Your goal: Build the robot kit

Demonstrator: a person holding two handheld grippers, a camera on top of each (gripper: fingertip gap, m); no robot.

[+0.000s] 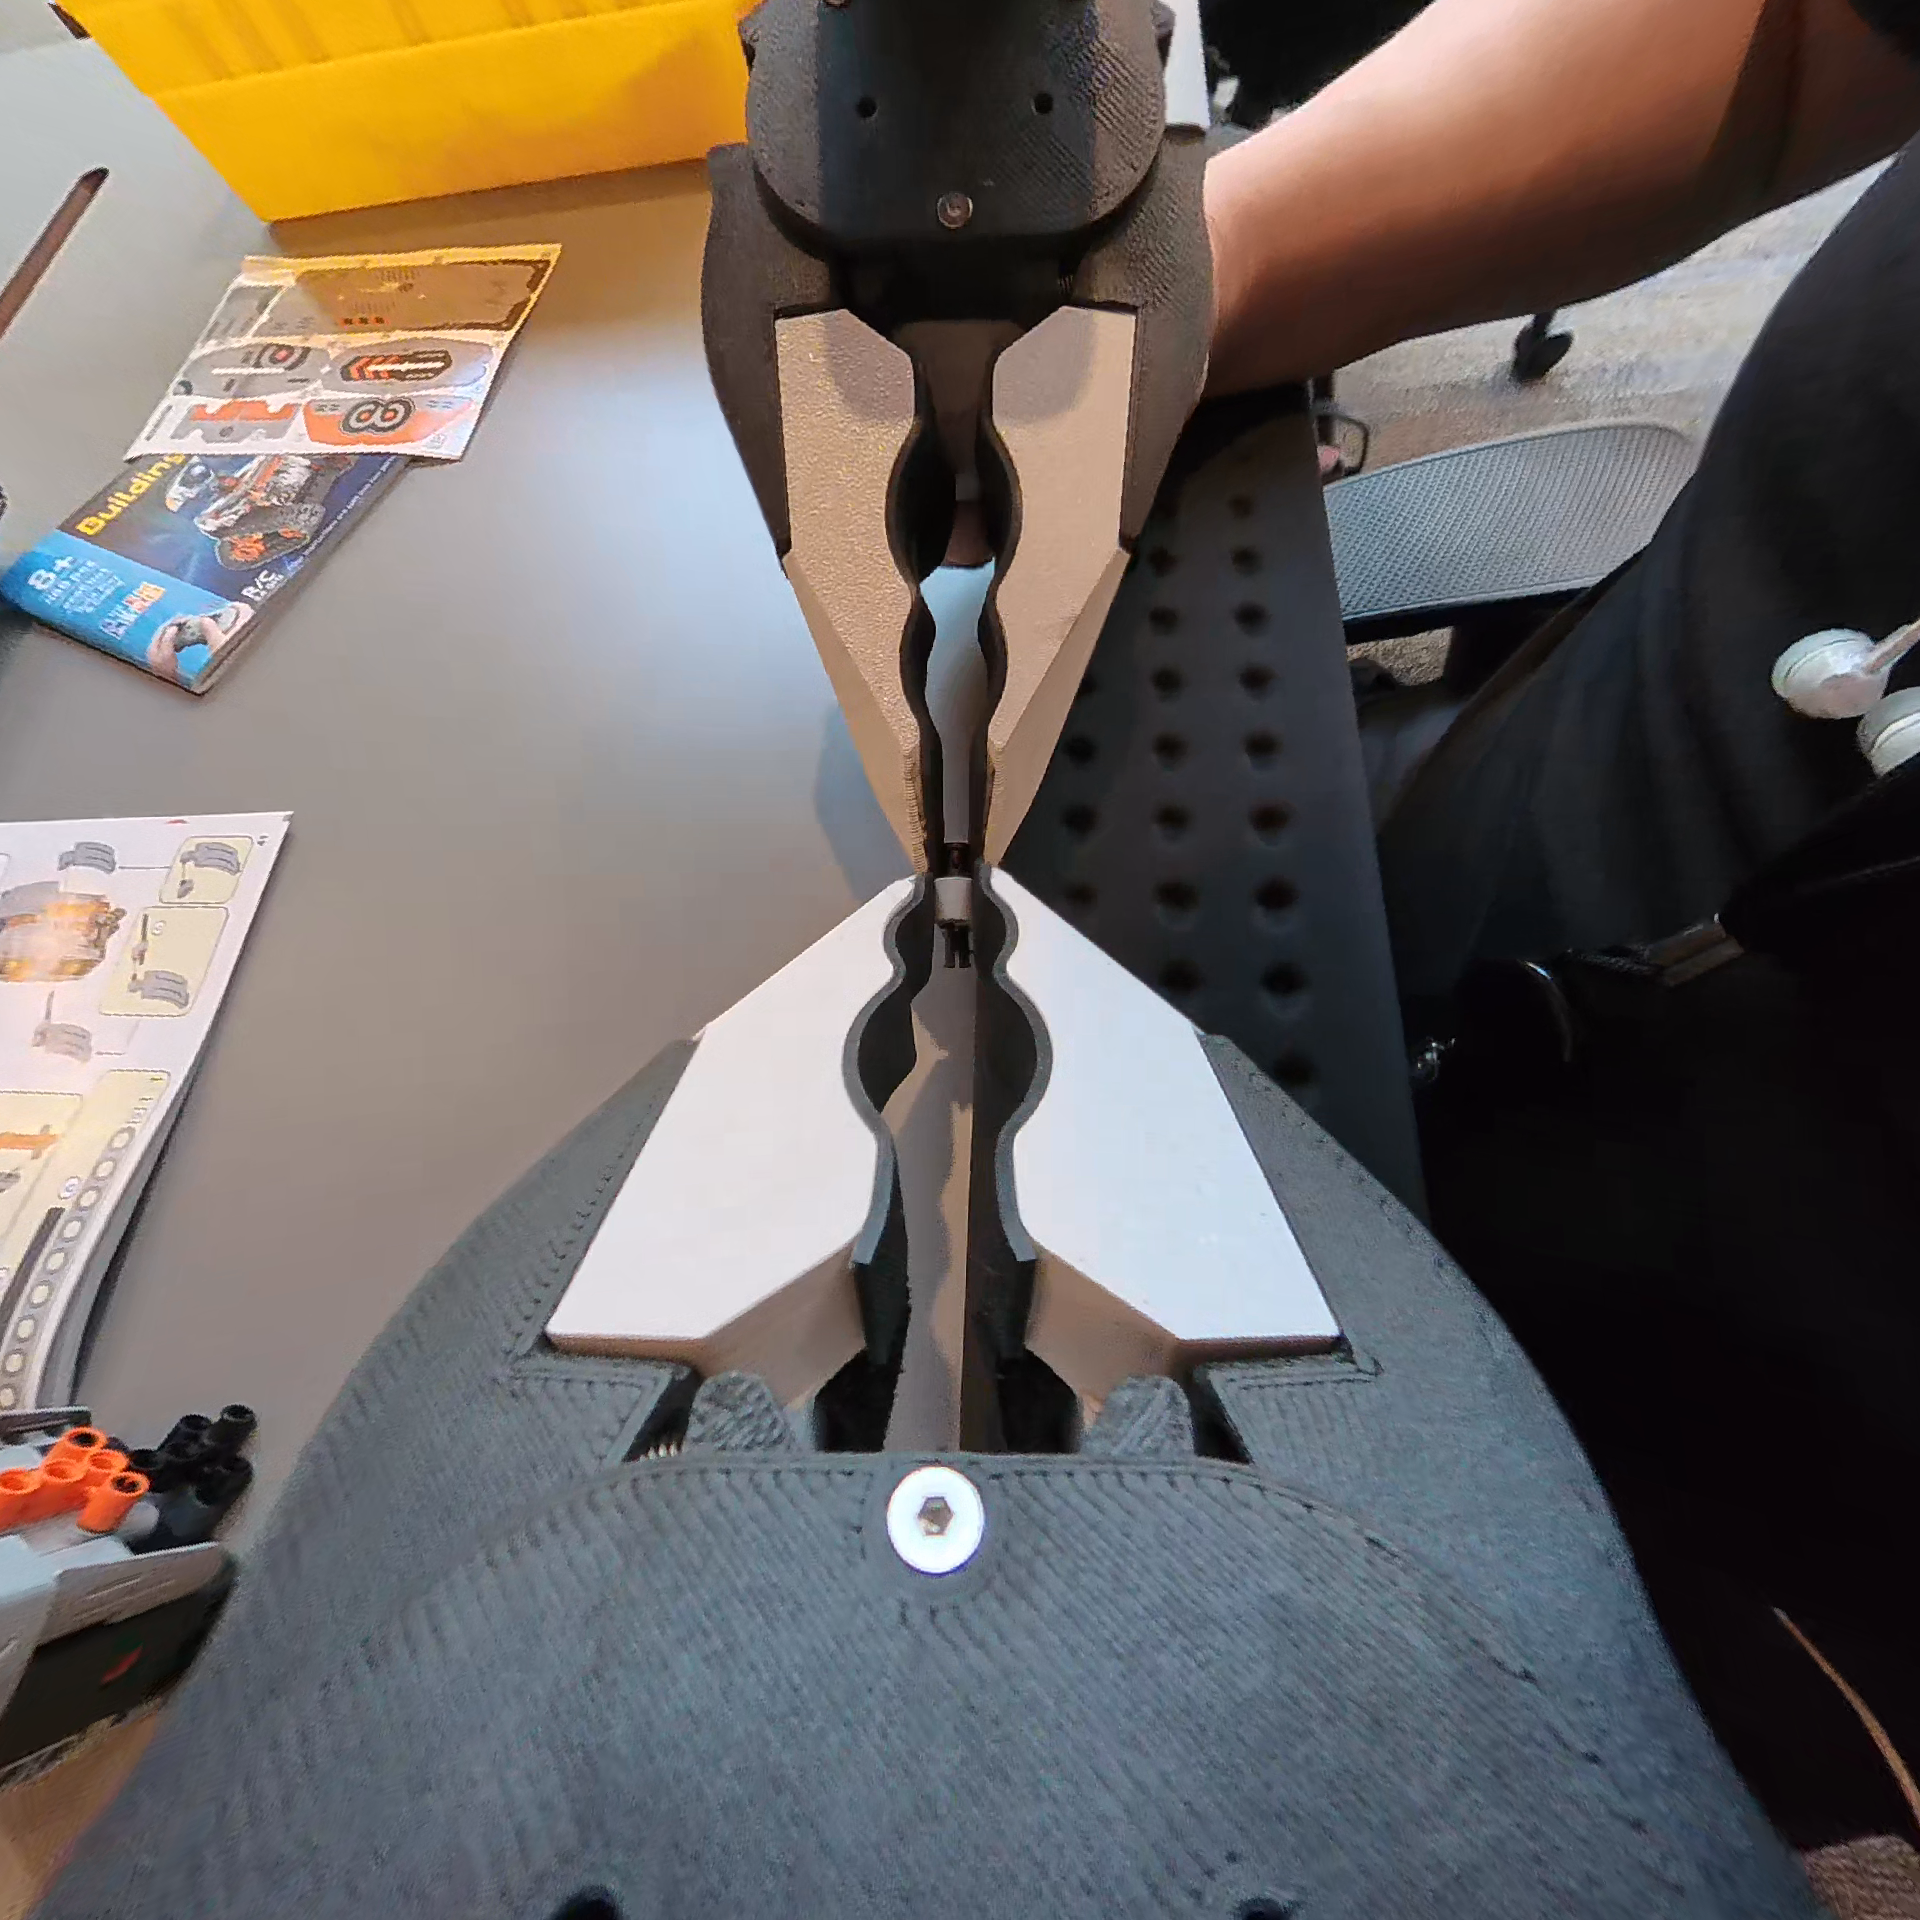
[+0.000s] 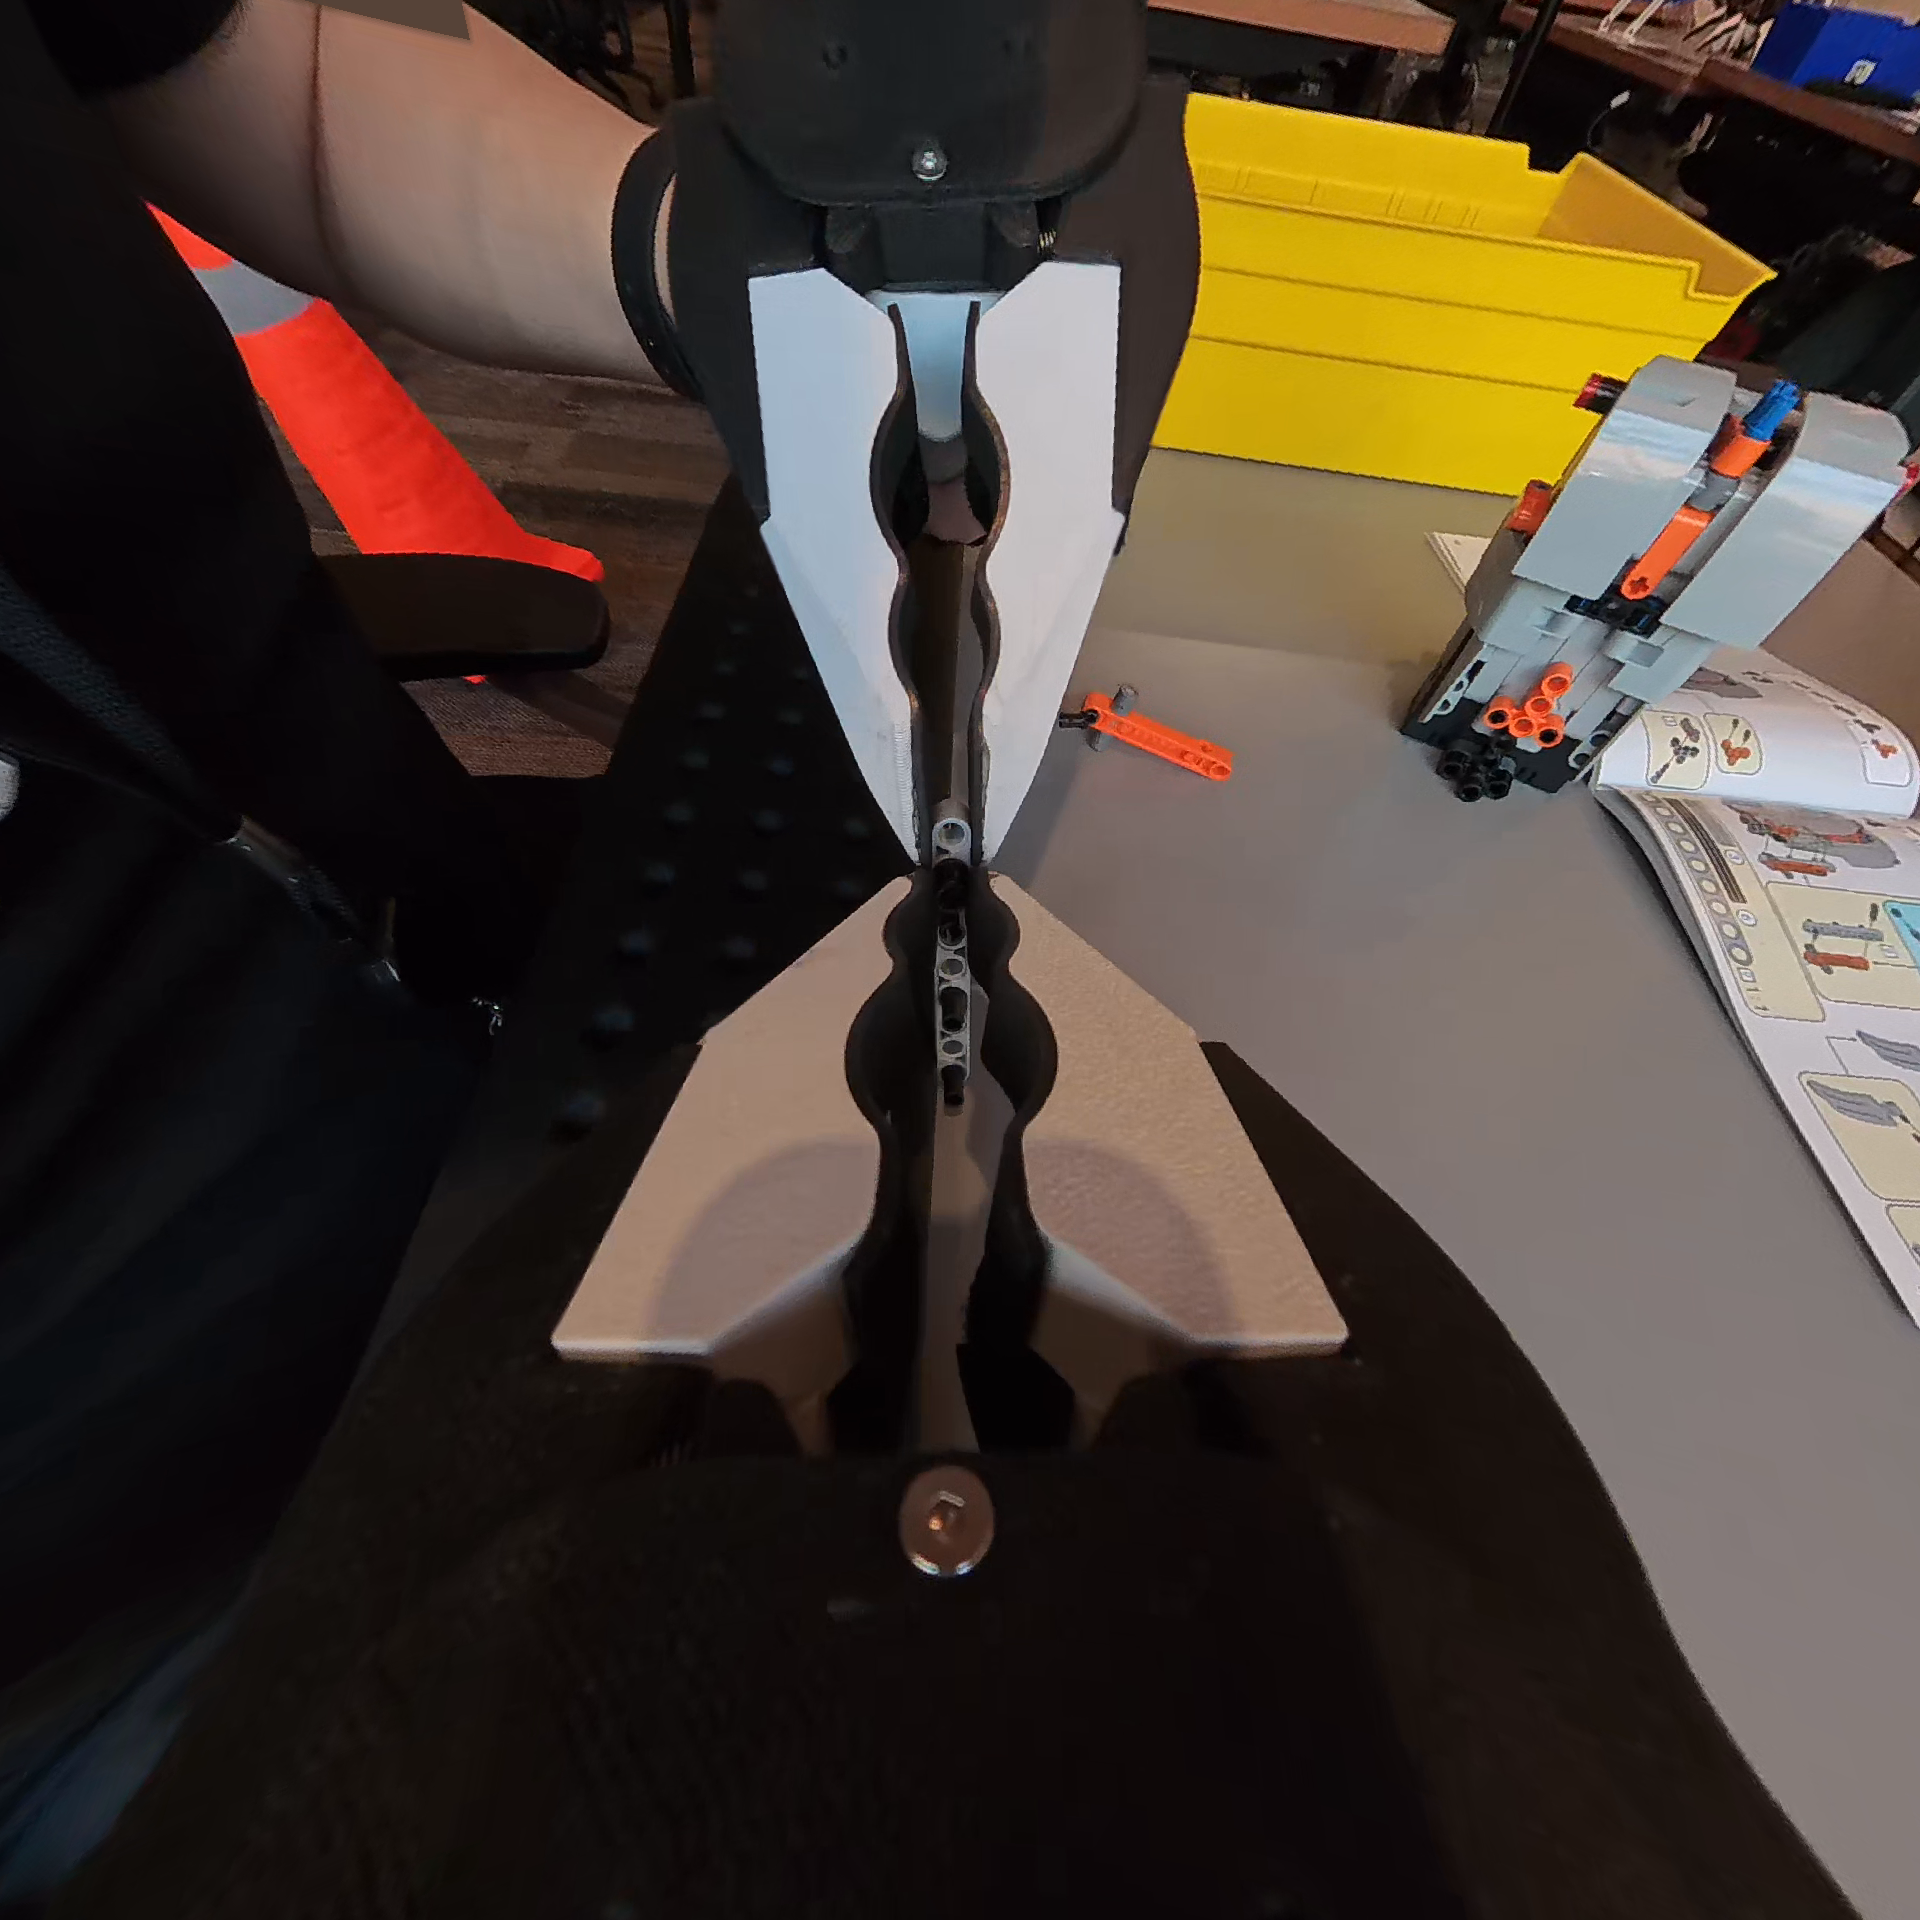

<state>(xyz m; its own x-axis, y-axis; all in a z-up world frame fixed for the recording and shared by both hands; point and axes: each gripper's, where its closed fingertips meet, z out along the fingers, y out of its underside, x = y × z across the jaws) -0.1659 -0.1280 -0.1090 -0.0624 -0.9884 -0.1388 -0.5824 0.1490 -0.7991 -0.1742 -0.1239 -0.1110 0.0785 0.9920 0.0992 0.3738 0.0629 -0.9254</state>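
My two grippers meet tip to tip above the grey table's (image 1: 540,831) edge. My left gripper (image 1: 953,885) is shut on a small grey connector (image 1: 953,902) with a black pin. It also shows in the right wrist view, where the left gripper (image 2: 951,847) comes from above with the connector (image 2: 951,832) at its tips. My right gripper (image 2: 951,885) is shut on a thin grey beam with holes (image 2: 950,987) that carries black pins. The beam's end touches the connector. In the left wrist view the right gripper (image 1: 953,847) comes from above.
A yellow bin (image 2: 1403,312) stands at the back of the table. A partly built grey and orange model (image 2: 1642,582), an orange beam (image 2: 1153,738), open instruction pages (image 2: 1808,935), a sticker sheet (image 1: 343,353) and a booklet (image 1: 197,571) lie on the table. An orange cone (image 2: 353,416) and a chair (image 1: 1507,509) stand beyond the edge. My two grippers' fingertips are within a few centimetres of each other.
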